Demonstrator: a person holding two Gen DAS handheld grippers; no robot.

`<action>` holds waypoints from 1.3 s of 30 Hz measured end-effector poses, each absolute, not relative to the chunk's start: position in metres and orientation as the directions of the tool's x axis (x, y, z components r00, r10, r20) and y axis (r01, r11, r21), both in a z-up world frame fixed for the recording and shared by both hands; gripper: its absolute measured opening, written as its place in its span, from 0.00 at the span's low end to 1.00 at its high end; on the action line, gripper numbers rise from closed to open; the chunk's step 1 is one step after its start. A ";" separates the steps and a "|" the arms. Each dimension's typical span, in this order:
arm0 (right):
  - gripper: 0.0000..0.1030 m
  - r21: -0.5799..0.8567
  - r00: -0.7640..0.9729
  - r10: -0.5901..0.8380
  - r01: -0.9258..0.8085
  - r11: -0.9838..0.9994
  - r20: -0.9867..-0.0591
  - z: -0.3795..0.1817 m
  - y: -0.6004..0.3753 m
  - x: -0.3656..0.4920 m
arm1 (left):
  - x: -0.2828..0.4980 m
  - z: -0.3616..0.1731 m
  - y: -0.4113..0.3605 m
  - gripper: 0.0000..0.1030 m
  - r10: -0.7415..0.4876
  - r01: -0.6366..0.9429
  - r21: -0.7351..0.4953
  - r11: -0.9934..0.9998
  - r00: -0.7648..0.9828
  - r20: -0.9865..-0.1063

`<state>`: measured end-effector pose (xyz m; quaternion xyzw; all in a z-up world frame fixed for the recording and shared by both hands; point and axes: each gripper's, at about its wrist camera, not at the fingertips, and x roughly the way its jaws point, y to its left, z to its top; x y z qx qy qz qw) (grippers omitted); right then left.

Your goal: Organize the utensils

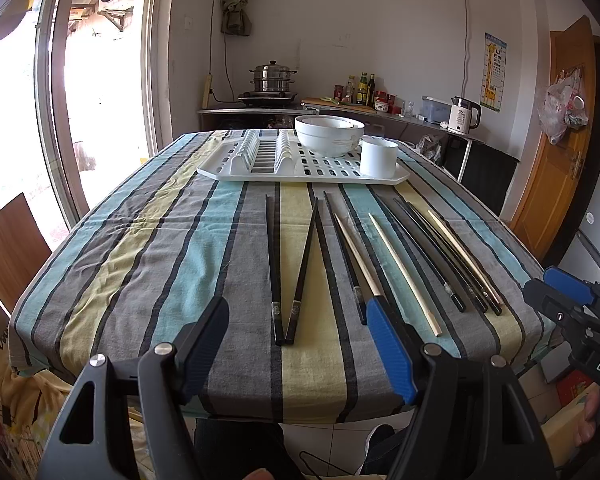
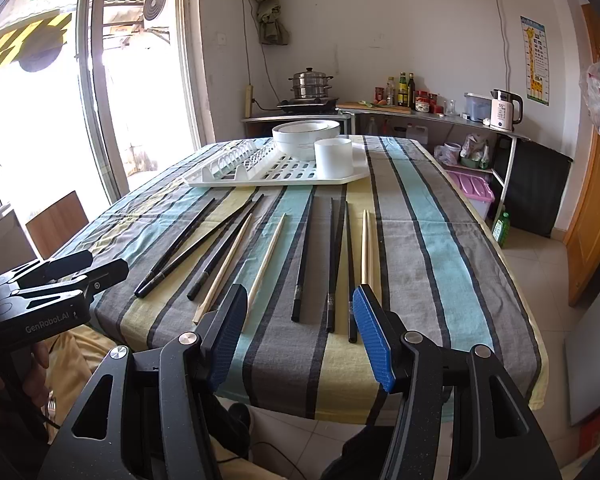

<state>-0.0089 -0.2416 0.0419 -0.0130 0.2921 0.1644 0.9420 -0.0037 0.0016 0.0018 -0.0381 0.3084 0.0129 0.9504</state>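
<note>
Several black chopsticks [image 1: 274,264] and light wooden chopsticks [image 1: 404,272] lie side by side on the striped tablecloth [image 1: 148,248]; they also show in the right wrist view as black chopsticks [image 2: 304,256] and wooden chopsticks [image 2: 366,244]. A white cylindrical holder [image 1: 378,157] [image 2: 333,159] stands on a white drain tray [image 1: 236,168] [image 2: 220,178] at the far end. My left gripper [image 1: 300,328] is open and empty above the near table edge. My right gripper [image 2: 300,320] is open and empty, also at the near edge.
Stacked white bowls [image 1: 329,134] [image 2: 305,136] sit on the tray beside the holder. A wooden chair [image 1: 8,248] stands at the table's left. A counter with a steamer pot [image 1: 272,78], bottles and a kettle [image 1: 465,115] runs along the back wall.
</note>
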 end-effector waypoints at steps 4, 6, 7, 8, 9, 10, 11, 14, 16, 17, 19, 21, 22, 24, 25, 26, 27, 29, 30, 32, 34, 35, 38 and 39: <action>0.54 0.072 0.775 0.302 -0.317 0.946 -0.555 0.042 -0.241 -0.009 | -0.004 0.002 0.001 0.72 0.002 -0.049 -0.064 0.997 0.809 -0.588; 0.54 0.073 0.774 0.304 -0.318 0.945 -0.555 0.042 -0.242 -0.008 | -0.004 0.002 0.001 0.72 0.003 -0.050 -0.063 0.997 0.809 -0.588; 0.54 0.073 0.775 0.304 -0.318 0.945 -0.555 0.042 -0.242 -0.008 | -0.004 0.002 0.001 0.72 0.004 -0.050 -0.062 0.997 0.809 -0.588; 0.54 0.071 0.775 0.302 -0.318 0.946 -0.555 0.042 -0.242 -0.008 | -0.004 0.002 0.001 0.72 0.005 -0.051 -0.062 0.997 0.809 -0.588; 0.54 0.073 0.775 0.303 -0.317 0.946 -0.555 0.042 -0.242 -0.008 | -0.003 0.001 0.001 0.72 0.005 -0.051 -0.061 0.997 0.808 -0.589; 0.54 0.074 0.774 0.303 -0.317 0.946 -0.555 0.042 -0.242 -0.008 | -0.003 0.001 0.001 0.72 0.007 -0.053 -0.061 0.997 0.808 -0.589; 0.54 0.074 0.774 0.303 -0.317 0.946 -0.556 0.041 -0.240 -0.007 | -0.003 0.001 0.002 0.72 0.007 -0.053 -0.061 0.997 0.808 -0.589; 0.54 0.074 0.773 0.303 -0.317 0.946 -0.558 0.040 -0.239 -0.006 | -0.002 0.001 0.001 0.72 0.011 -0.055 -0.055 0.997 0.807 -0.591; 0.54 0.077 0.770 0.306 -0.319 0.945 -0.560 0.039 -0.237 -0.002 | 0.003 0.000 0.002 0.72 0.021 -0.059 -0.045 0.997 0.805 -0.592; 0.54 0.077 0.770 0.306 -0.320 0.944 -0.560 0.040 -0.237 -0.001 | 0.005 0.000 0.003 0.72 0.030 -0.065 -0.038 0.997 0.803 -0.595; 0.54 0.078 0.768 0.311 -0.324 0.943 -0.560 0.040 -0.235 0.004 | 0.011 -0.001 0.006 0.72 0.048 -0.078 -0.023 0.997 0.800 -0.599; 0.54 0.081 0.759 0.319 -0.335 0.939 -0.567 0.040 -0.233 0.014 | 0.019 -0.002 0.011 0.72 0.053 -0.083 -0.022 0.996 0.793 -0.606; 0.54 0.084 0.755 0.325 -0.340 0.937 -0.570 0.040 -0.231 0.018 | 0.025 -0.003 0.015 0.72 0.050 -0.087 -0.030 0.996 0.789 -0.613; 0.54 0.093 0.741 0.340 -0.354 0.931 -0.580 0.040 -0.227 0.031 | 0.035 -0.004 0.023 0.72 0.037 -0.089 -0.053 0.995 0.781 -0.623; 0.54 0.092 0.736 0.342 -0.358 0.929 -0.585 0.040 -0.225 0.037 | 0.042 -0.004 0.027 0.72 0.039 -0.095 -0.056 0.994 0.776 -0.629; 0.54 0.095 0.728 0.347 -0.364 0.926 -0.591 0.041 -0.223 0.044 | 0.049 -0.005 0.031 0.72 0.040 -0.099 -0.057 0.993 0.770 -0.637; 0.54 0.094 0.723 0.350 -0.370 0.924 -0.596 0.041 -0.221 0.051 | 0.056 -0.005 0.035 0.72 0.033 -0.096 -0.063 0.993 0.765 -0.643; 0.54 0.092 0.714 0.354 -0.378 0.921 -0.605 0.042 -0.217 0.066 | 0.071 -0.005 0.042 0.72 0.008 -0.076 -0.075 0.994 0.755 -0.655; 0.53 0.095 0.705 0.356 -0.382 0.919 -0.613 0.041 -0.215 0.075 | 0.078 -0.005 0.044 0.72 0.013 -0.076 -0.067 0.995 0.751 -0.660; 0.50 0.103 0.685 0.360 -0.386 0.917 -0.633 0.039 -0.211 0.092 | 0.095 -0.006 0.049 0.72 0.019 -0.070 -0.048 0.996 0.739 -0.674; 0.46 0.104 0.665 0.354 -0.385 0.917 -0.658 0.036 -0.207 0.110 | 0.111 -0.008 0.053 0.71 0.006 -0.061 -0.054 0.997 0.716 -0.698; 0.43 0.106 0.651 0.354 -0.389 0.915 -0.672 0.034 -0.205 0.119 | 0.118 -0.009 0.053 0.70 -0.003 -0.049 -0.055 0.997 0.709 -0.705; 0.35 0.077 0.626 0.323 -0.386 0.919 -0.710 0.028 -0.196 0.144 | 0.139 -0.015 0.053 0.66 -0.001 -0.037 -0.035 0.999 0.684 -0.729; 0.32 0.078 0.613 0.322 -0.390 0.918 -0.722 0.026 -0.194 0.152 | 0.147 -0.017 0.054 0.64 -0.019 -0.026 -0.049 0.998 0.669 -0.743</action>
